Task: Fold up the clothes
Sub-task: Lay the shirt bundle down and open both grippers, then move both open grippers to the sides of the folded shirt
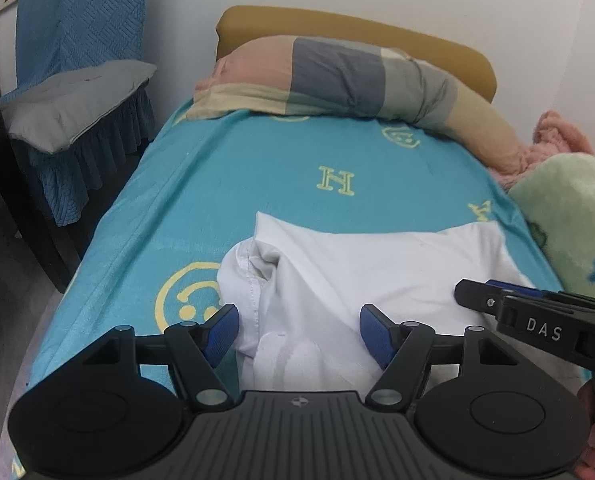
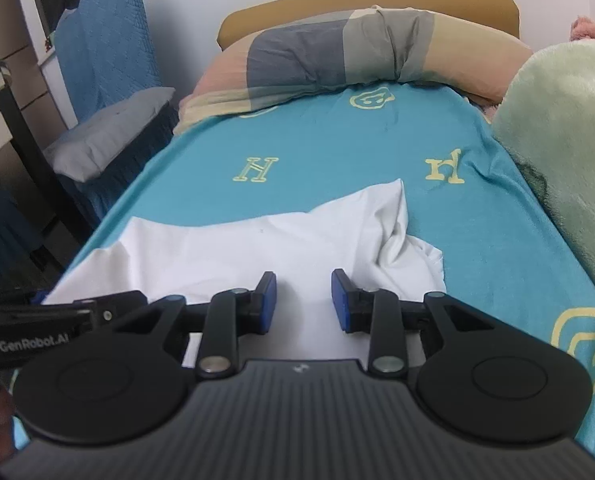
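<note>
On the turquoise bed sheet (image 1: 225, 184) a white garment (image 2: 225, 248) is lying partly doubled over; being soft and light, it is best pinched at a hemmed corner. Left gripper (image 1: 299, 330) and right gripper (image 2: 303, 300) are being held spread, empty

Open teal sheet (image 2: 321, 140) beyond the white garment (image 2: 233, 248); blocked ahead by the pillow (image 2: 337, 56), hemmed on the right by a green blanket (image 2: 561, 152).
</note>
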Action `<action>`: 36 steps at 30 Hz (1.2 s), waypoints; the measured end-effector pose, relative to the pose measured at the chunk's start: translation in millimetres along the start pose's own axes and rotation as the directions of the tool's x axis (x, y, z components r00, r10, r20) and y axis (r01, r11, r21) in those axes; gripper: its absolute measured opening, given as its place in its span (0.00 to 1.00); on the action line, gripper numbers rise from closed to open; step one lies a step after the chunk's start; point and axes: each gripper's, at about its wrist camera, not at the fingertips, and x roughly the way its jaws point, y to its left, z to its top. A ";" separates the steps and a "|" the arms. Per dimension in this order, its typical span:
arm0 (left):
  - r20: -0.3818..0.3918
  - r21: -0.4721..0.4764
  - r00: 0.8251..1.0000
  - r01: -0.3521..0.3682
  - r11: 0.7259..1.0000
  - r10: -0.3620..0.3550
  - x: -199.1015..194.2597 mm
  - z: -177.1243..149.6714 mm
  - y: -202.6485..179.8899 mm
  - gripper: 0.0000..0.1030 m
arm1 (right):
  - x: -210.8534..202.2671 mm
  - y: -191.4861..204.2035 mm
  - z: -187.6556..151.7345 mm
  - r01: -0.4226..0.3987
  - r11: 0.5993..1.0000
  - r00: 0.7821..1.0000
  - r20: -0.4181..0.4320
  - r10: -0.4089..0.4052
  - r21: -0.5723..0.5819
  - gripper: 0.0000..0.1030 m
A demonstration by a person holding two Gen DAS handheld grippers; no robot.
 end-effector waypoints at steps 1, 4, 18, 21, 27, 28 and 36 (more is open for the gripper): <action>0.006 -0.007 1.000 0.010 1.000 -0.010 -7.9 -0.8 -0.3 0.67 | -6.6 1.1 -0.3 0.000 1.000 1.000 0.000 0.000 0.003 0.33; 0.024 -0.028 0.999 0.041 0.999 -0.041 -31.6 -3.3 -1.1 0.67 | -26.4 4.6 -1.4 0.000 1.000 1.000 -0.001 0.000 0.013 0.33; -0.098 -0.121 0.991 0.080 0.990 -0.092 -50.1 -23.3 4.2 0.69 | -58.8 9.9 -25.1 0.078 0.995 0.990 -0.118 -0.071 0.057 0.32; -0.079 -0.176 0.987 0.124 0.977 -0.140 -69.3 -22.8 11.5 0.81 | -76.3 9.4 -20.1 0.053 0.990 0.995 -0.096 -0.041 0.133 0.34; -0.104 -0.304 0.951 0.248 0.920 -0.291 -80.1 -34.7 13.0 0.88 | -117.7 -1.0 -17.6 -0.075 0.933 0.996 -0.011 0.085 0.353 0.73; -0.119 -0.334 0.940 0.264 0.905 -0.319 -76.0 -37.5 13.0 0.88 | -121.7 -5.0 -19.6 -0.101 0.911 0.993 -0.009 0.115 0.401 0.73; -0.125 -0.668 0.910 0.218 0.712 -0.396 -19.5 -58.0 46.7 0.73 | -115.5 -23.5 -40.8 -0.173 0.758 0.969 -0.029 0.245 0.629 0.74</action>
